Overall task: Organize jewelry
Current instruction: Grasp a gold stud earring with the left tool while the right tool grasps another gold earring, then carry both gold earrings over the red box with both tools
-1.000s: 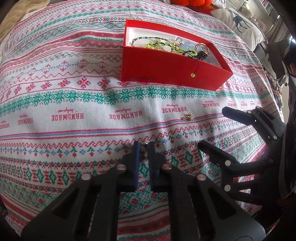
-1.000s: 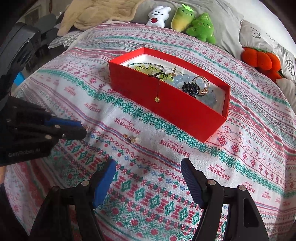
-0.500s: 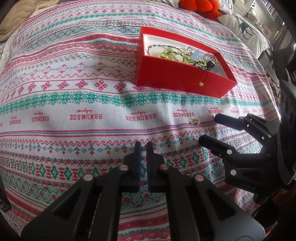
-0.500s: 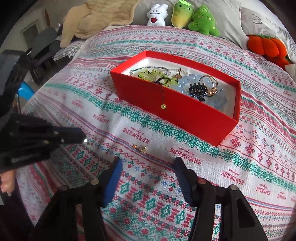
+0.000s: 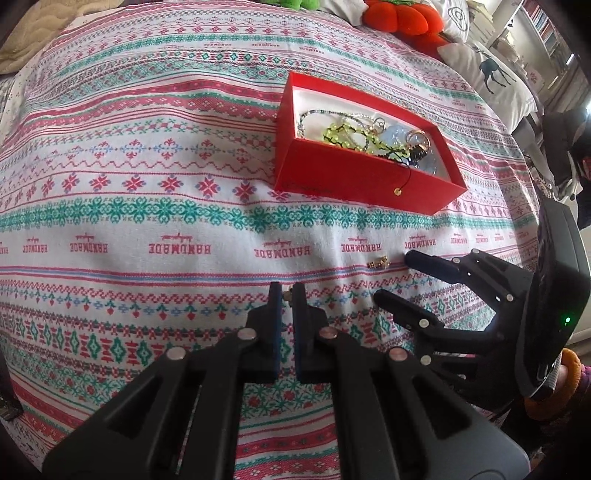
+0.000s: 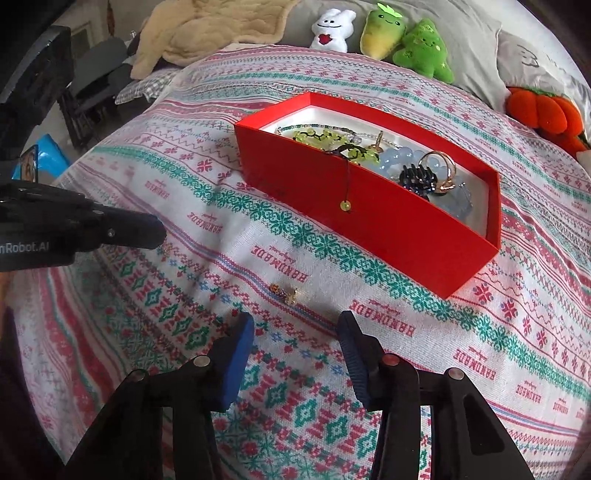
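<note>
The left gripper [image 5: 287, 295] pinches a tiny trinket [image 5: 286, 294], the right gripper [image 6: 295, 332], half wide and closing, aims at the earring [image 6: 286, 293] on the bed [image 6: 406, 369] before the box [image 6: 388, 236]; next it should drop lower.

Soft, even daylight, faint shadows, sharp centre, strong fisheye bending and dark vignetted corners.

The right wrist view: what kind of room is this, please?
Probably a bedroom. The red box sits on a patterned cloth spread over what looks like a bed, with plush toys and a grey pillow at the far end, and a cream blanket beside them.
</note>
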The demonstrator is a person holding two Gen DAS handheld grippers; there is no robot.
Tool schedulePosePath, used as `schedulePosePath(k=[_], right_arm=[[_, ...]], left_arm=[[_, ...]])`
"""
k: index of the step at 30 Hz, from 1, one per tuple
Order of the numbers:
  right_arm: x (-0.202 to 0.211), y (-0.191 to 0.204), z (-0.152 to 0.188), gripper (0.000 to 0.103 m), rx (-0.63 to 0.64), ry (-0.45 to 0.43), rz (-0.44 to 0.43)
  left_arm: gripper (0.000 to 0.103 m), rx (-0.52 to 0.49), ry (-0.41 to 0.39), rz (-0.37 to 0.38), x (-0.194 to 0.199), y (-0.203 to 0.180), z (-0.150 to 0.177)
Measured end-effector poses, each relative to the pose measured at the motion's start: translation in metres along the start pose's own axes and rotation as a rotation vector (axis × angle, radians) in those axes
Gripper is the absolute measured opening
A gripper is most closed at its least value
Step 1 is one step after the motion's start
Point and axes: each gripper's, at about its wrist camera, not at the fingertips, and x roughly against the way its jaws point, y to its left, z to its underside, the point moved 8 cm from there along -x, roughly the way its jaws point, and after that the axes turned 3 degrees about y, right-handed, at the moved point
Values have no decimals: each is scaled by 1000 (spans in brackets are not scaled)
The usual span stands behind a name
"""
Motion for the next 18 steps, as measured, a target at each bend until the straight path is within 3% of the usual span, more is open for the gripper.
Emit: schedulePosePath(k=[18], right_arm=[[-12, -1, -12, 18, -18, 31, -55]], left_arm=[[6, -1, 22, 10, -6, -12, -3]])
